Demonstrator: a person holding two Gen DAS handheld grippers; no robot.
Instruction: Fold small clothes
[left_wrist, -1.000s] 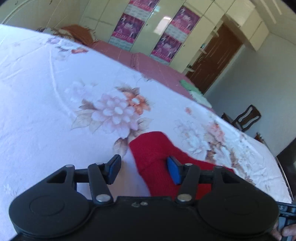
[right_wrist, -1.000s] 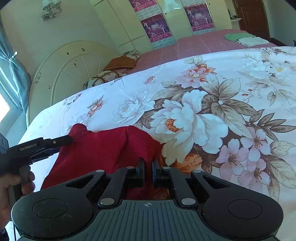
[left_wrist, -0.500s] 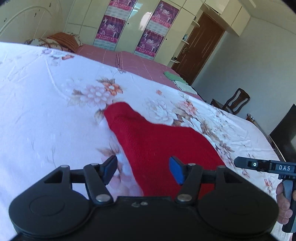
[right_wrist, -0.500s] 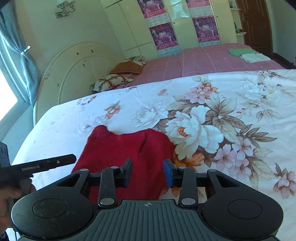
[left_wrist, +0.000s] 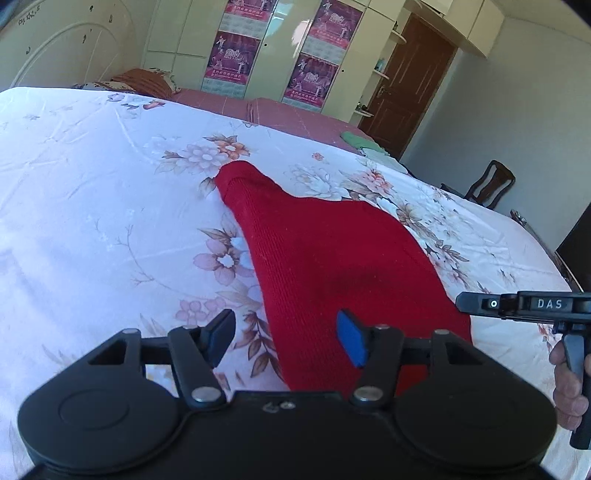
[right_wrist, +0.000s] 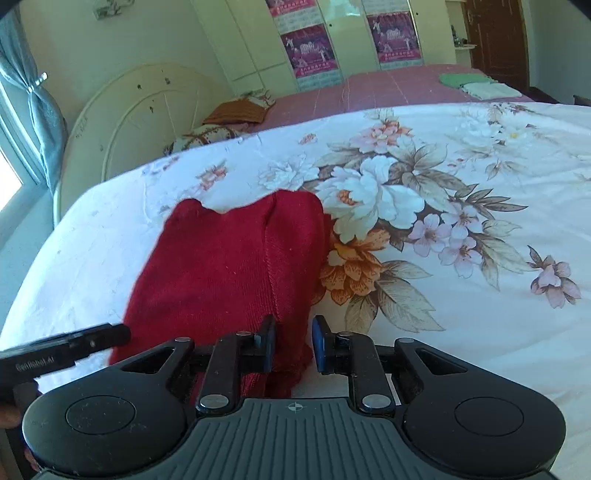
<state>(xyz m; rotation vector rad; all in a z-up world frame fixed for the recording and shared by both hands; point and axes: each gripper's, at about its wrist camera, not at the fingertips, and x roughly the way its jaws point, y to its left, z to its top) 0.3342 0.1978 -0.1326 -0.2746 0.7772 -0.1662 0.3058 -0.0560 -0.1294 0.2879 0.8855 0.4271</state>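
A red knitted garment (left_wrist: 332, 258) lies folded on the floral bedsheet (left_wrist: 92, 203), one corner pointing away from me. My left gripper (left_wrist: 286, 339) hovers over its near left edge. Its jaws are opening, the blue pads (left_wrist: 352, 343) are wide apart, and nothing is pressed between them. In the right wrist view the garment (right_wrist: 229, 258) spreads ahead and to the left. My right gripper (right_wrist: 293, 343) is closing over its near right corner. Red cloth shows in the gap, but the pads do not press on it. Each gripper's black body (left_wrist: 517, 304) (right_wrist: 66, 347) shows in the other's view.
The bedsheet (right_wrist: 480, 314) stretches wide to the right. A white headboard (right_wrist: 140, 110) and pillows stand at the far left. A pink bed beyond holds folded green and white cloths (right_wrist: 476, 83). A wooden chair (left_wrist: 487, 184) and a brown door stand at the room's far side.
Both grippers drew back and rose, so more of the red garment shows. The right gripper, shut on the cloth a second ago, let go, opened, then narrowed. The left jaws spread slightly.
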